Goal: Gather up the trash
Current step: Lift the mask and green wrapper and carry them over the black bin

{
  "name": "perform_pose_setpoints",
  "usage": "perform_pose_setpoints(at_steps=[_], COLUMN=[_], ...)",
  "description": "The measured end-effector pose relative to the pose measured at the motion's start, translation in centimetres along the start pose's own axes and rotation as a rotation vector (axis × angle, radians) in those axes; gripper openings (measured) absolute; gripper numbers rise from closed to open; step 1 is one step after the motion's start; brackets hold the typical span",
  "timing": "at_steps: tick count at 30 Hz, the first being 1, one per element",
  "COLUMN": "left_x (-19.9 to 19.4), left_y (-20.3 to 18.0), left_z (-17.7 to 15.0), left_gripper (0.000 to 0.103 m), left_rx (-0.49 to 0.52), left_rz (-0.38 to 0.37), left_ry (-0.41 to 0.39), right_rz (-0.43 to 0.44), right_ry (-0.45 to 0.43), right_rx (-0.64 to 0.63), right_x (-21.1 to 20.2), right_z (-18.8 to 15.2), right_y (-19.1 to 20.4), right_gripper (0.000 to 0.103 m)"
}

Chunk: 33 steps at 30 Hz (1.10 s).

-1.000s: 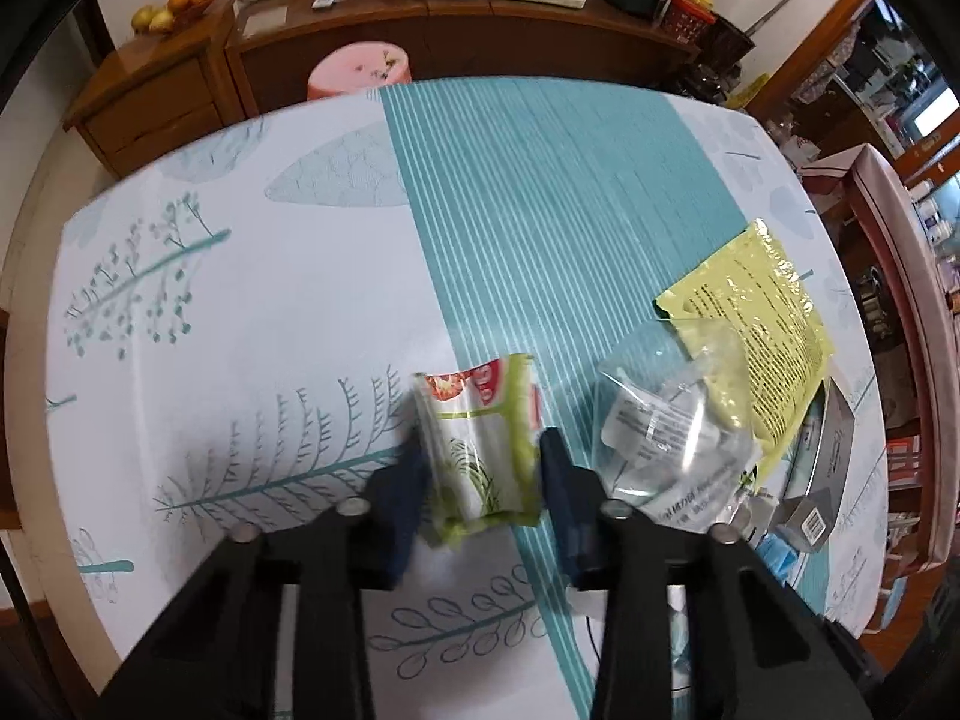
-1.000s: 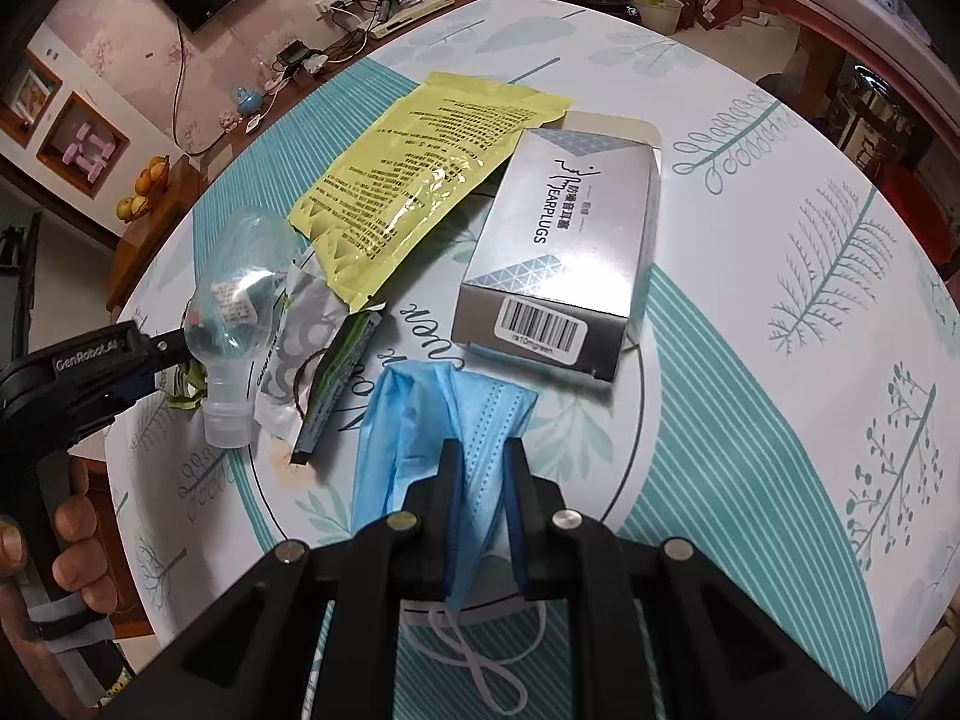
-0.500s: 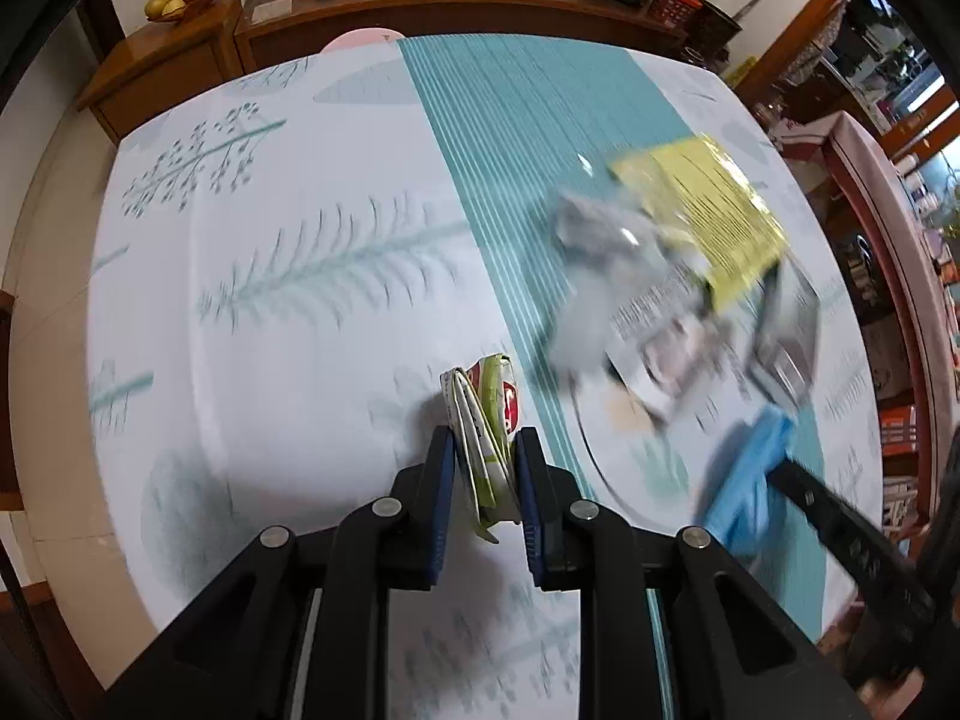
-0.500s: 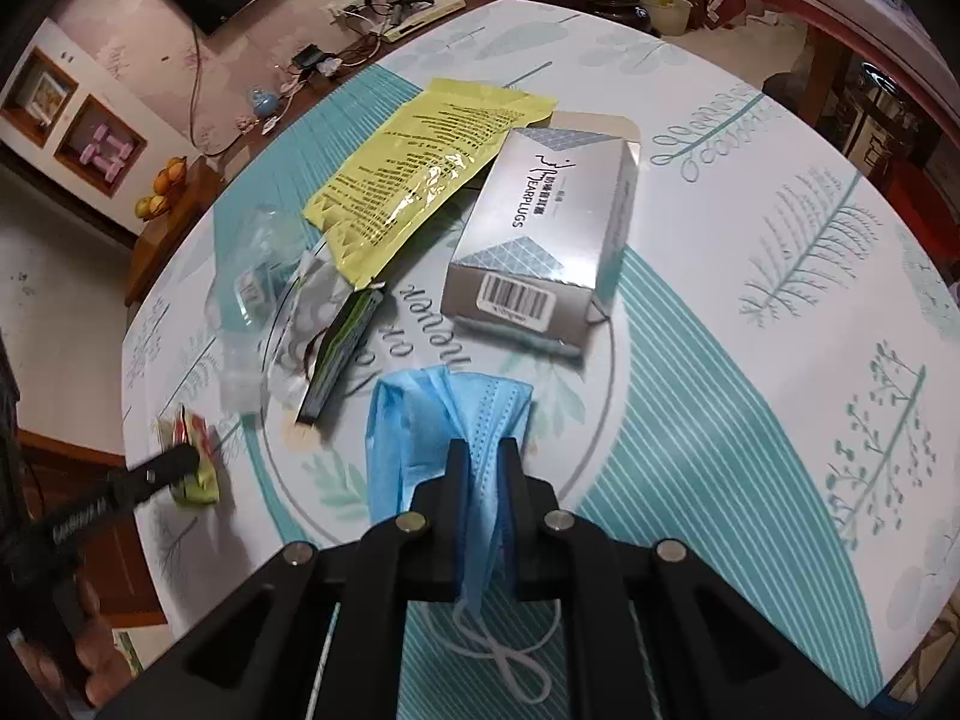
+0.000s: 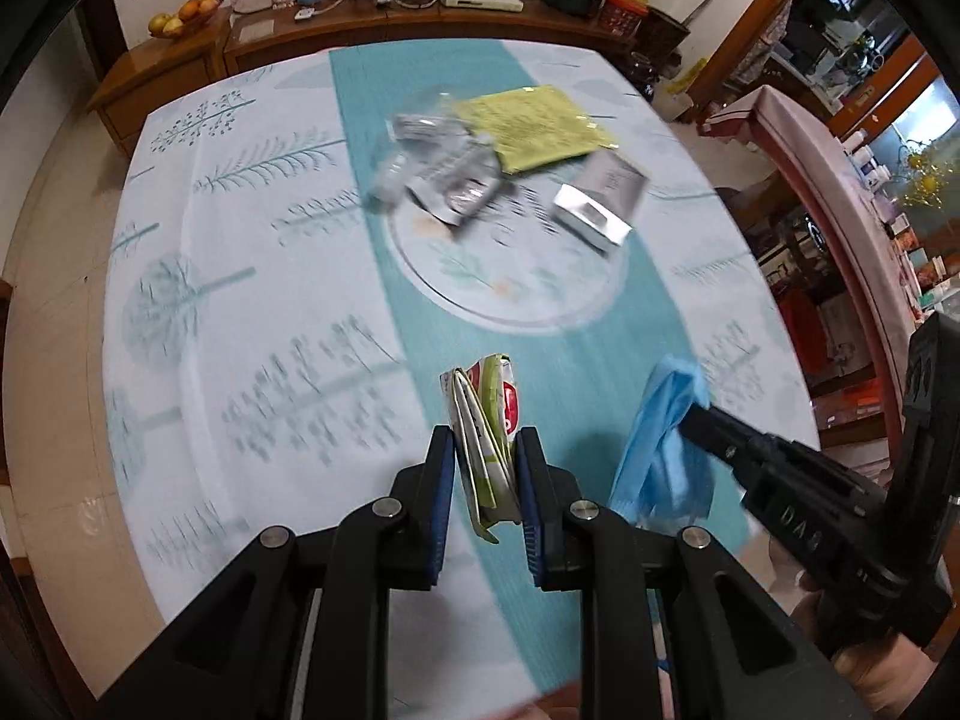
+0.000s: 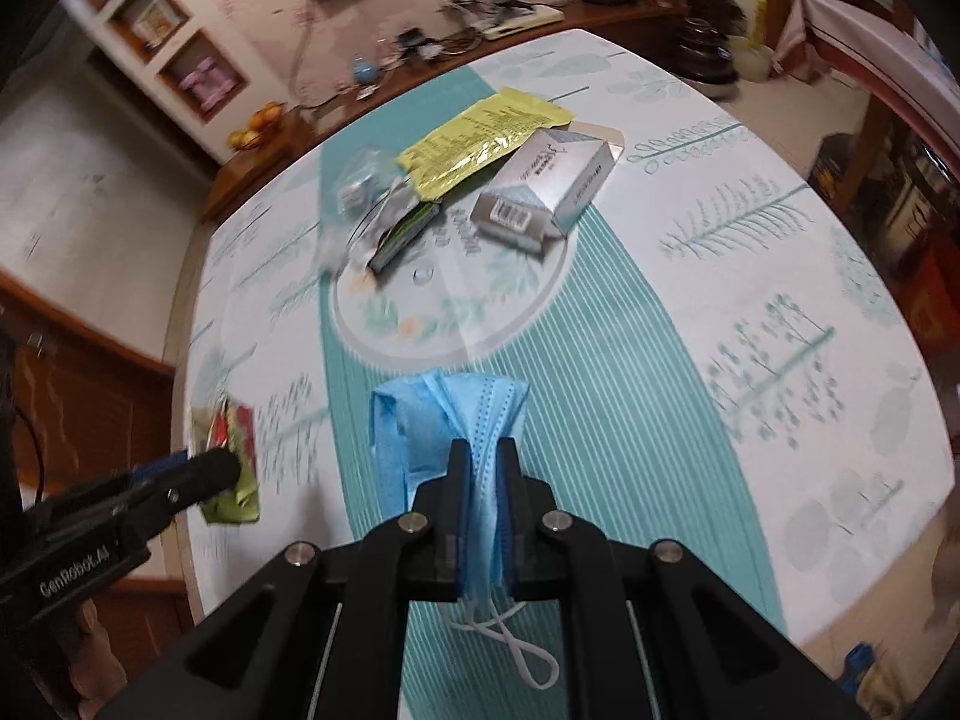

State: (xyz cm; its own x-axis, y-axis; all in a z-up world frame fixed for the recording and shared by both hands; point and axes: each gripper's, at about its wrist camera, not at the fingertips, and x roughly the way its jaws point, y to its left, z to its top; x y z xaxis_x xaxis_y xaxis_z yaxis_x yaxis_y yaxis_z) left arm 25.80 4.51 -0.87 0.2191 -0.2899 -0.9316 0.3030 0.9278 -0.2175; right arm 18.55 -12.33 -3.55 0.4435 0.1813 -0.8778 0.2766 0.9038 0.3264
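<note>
My left gripper (image 5: pixel 485 450) is shut on a green and red snack wrapper (image 5: pixel 489 420), held above the table's near side. The wrapper also shows in the right wrist view (image 6: pixel 231 456). My right gripper (image 6: pixel 485 462) is shut on a blue face mask (image 6: pixel 450 420), whose white ear loop hangs below. The mask also shows in the left wrist view (image 5: pixel 663 438). On the table's far half lie a yellow packet (image 5: pixel 531 126), a silver earplug box (image 5: pixel 603 198), a clear plastic bottle (image 5: pixel 408 150) and a silvery wrapper (image 5: pixel 462 192).
The round table (image 5: pixel 252 276) has a white and teal leaf-print cloth. A wooden sideboard (image 5: pixel 384 18) with cables and a fruit bowl runs along the far wall. A chair (image 5: pixel 840 180) stands at the right.
Both grippers have lifted and drawn back toward the table's near edge with their loads. The pile of trash now lies farther away.
</note>
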Motion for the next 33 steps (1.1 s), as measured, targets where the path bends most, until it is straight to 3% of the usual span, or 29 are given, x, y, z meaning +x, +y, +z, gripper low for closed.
perform_pose_setpoints(at_steps=[7,16,26,33], left_x=[-2.6,-3.5,-3.3,0.3], left_y=[-6.0,-12.6,-15.5,-14.9], left_z=[-7.1,-16.2,-22.6,-25.1], left_gripper=[0.018,0.018,0.018,0.018], left_rx=[-0.070,-0.160,-0.157,-0.172], left_rz=[0.017,0.048,0.099,0.110], left_ry=[-0.063,-0.071,-0.037,0.018], right_rz=[0.067,0.116,0.153,0.138], right_ry=[0.001,0.000,0.085,0.168], right_rx=[-0.107,-0.200,-0.159,-0.083], right_x=[-5.6,-11.9,-12.5,-8.9], right_z=[-5.2,-11.4,-17.1,-20.2], right_y=[-4.4,-10.4,-14.0,-15.8], right_gripper=[0.008,0.008,0.008,0.008])
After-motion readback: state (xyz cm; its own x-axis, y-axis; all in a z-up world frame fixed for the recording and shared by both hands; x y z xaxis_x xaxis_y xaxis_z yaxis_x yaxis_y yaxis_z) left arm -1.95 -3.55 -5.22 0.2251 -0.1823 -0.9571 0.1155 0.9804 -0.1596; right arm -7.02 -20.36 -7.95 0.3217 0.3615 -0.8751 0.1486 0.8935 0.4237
